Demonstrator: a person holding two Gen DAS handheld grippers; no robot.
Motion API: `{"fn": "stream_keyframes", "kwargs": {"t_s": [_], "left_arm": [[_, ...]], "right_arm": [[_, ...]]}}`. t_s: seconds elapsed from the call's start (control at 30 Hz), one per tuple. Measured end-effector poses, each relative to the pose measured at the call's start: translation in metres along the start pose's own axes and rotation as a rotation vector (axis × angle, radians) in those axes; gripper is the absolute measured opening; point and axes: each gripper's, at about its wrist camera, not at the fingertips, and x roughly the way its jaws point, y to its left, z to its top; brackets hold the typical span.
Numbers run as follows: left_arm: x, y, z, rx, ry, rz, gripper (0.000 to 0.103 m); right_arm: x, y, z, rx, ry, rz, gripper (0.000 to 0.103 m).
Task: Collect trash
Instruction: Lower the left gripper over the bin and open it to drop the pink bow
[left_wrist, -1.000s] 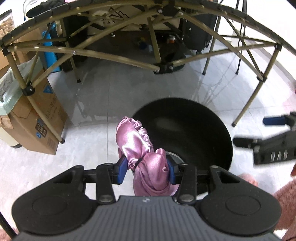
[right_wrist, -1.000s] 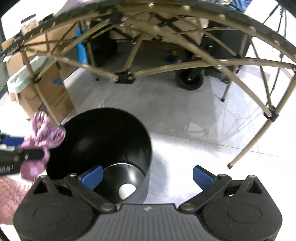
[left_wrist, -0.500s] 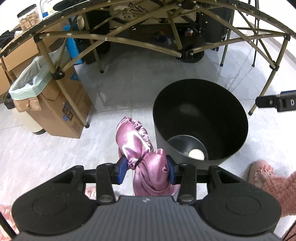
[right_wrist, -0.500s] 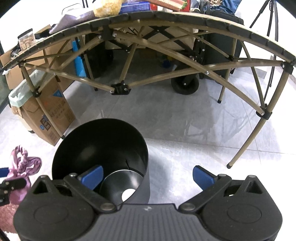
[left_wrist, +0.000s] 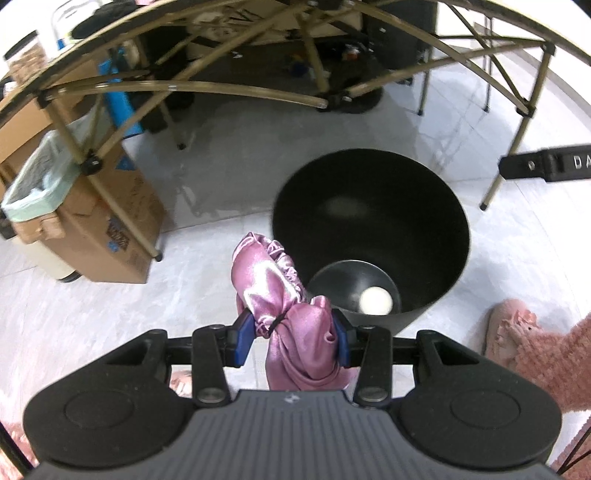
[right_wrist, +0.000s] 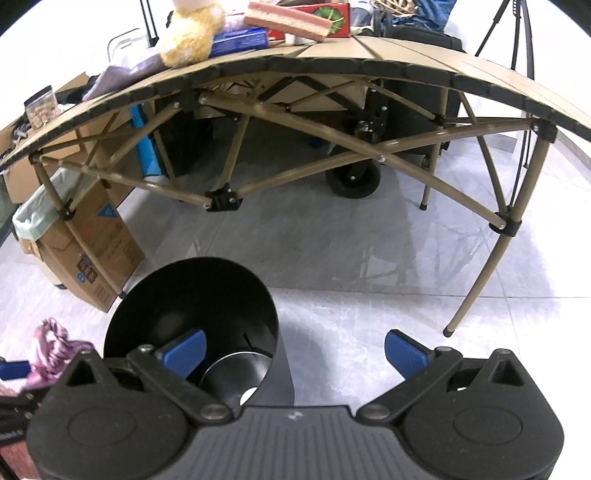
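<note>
My left gripper (left_wrist: 291, 338) is shut on a bunched pink satin cloth (left_wrist: 280, 295), whose ruffled end sticks up past the blue pads. It hangs above the floor just left of the near rim of a black bin (left_wrist: 369, 221). A pale round object (left_wrist: 375, 301) lies on the bin's bottom. In the right wrist view my right gripper (right_wrist: 293, 350) stands open and empty over the bin (right_wrist: 192, 295) and the floor beside it. The pink cloth (right_wrist: 50, 341) shows at the far left there.
A folding camp table (right_wrist: 332, 55) with tan legs spans the back, with a plush toy and boxes on top. A cardboard box (left_wrist: 107, 214) lined with a green bag stands left. A person's fluffy pink slipper (left_wrist: 506, 325) is right of the bin.
Both grippers have pulled back and up from the bin; the bin sits lower and smaller in the right wrist view. The cloth stays clamped in the left gripper.
</note>
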Motion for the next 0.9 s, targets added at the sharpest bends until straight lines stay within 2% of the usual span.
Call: {"fn": "stream_keyframes", "kwargs": {"t_s": [0.37, 0.73, 0.77, 0.8, 0.83, 0.87, 0.9], "left_arm": [[0.029, -0.025, 0.038, 0.033, 0.004, -0.100, 0.043], [0.044, -0.043, 0.064, 0.068, -0.018, -0.156, 0.045], [0.045, -0.044, 0.064, 0.076, -0.021, -0.168, 0.053], [0.046, -0.045, 0.065, 0.076, -0.024, -0.169, 0.067], [0.045, -0.045, 0.065, 0.072, -0.031, -0.166, 0.077], [0.044, -0.044, 0.064, 0.068, -0.045, -0.156, 0.093], [0.042, -0.044, 0.064, 0.068, -0.061, -0.137, 0.103]], "right_arm": [[0.005, -0.009, 0.002, 0.039, 0.014, -0.019, 0.103], [0.010, -0.015, 0.005, 0.066, 0.023, -0.035, 0.103], [0.010, -0.016, 0.006, 0.067, 0.025, -0.037, 0.103], [0.011, -0.016, 0.006, 0.068, 0.027, -0.039, 0.103], [0.012, -0.016, 0.005, 0.069, 0.029, -0.041, 0.103], [0.012, -0.017, 0.005, 0.071, 0.031, -0.044, 0.103], [0.013, -0.017, 0.005, 0.071, 0.033, -0.045, 0.103]]}}
